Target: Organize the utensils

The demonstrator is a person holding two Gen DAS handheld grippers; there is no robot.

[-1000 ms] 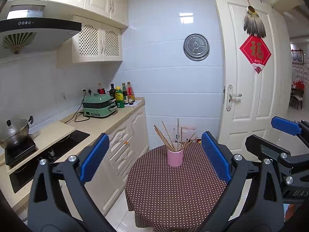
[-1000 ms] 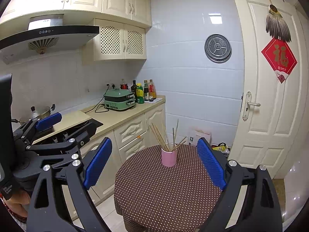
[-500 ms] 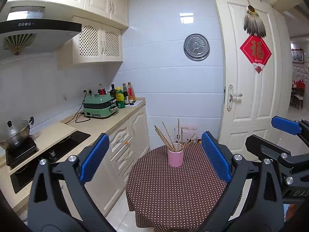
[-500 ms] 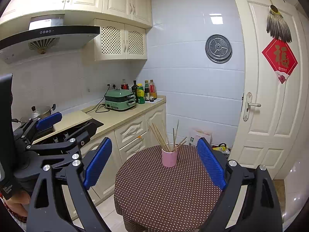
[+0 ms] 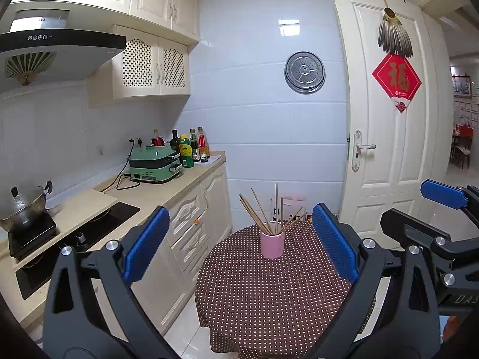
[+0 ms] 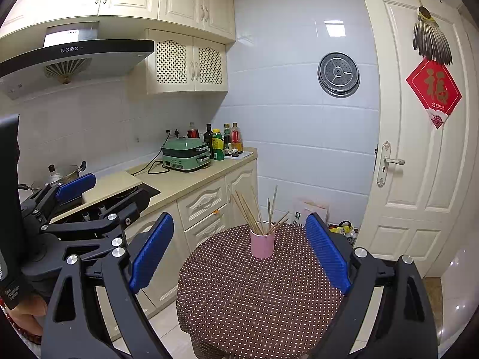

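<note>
2 hand-held grippers face a round polka-dot table (image 5: 269, 299). Left gripper (image 5: 241, 243): jaws spread wide, empty. Right gripper (image 6: 239, 249): likewise agape, holding nothing. Between and beyond both, well apart from the fingertips, a pink cup (image 5: 271, 243) stands upright at the table's far side, wooden chopsticks (image 5: 260, 209) fanning upward. Neither gripper looks clearly nearer. Open tablecloth lies ahead; counter cabinets (image 5: 191, 227) border the left.
</note>
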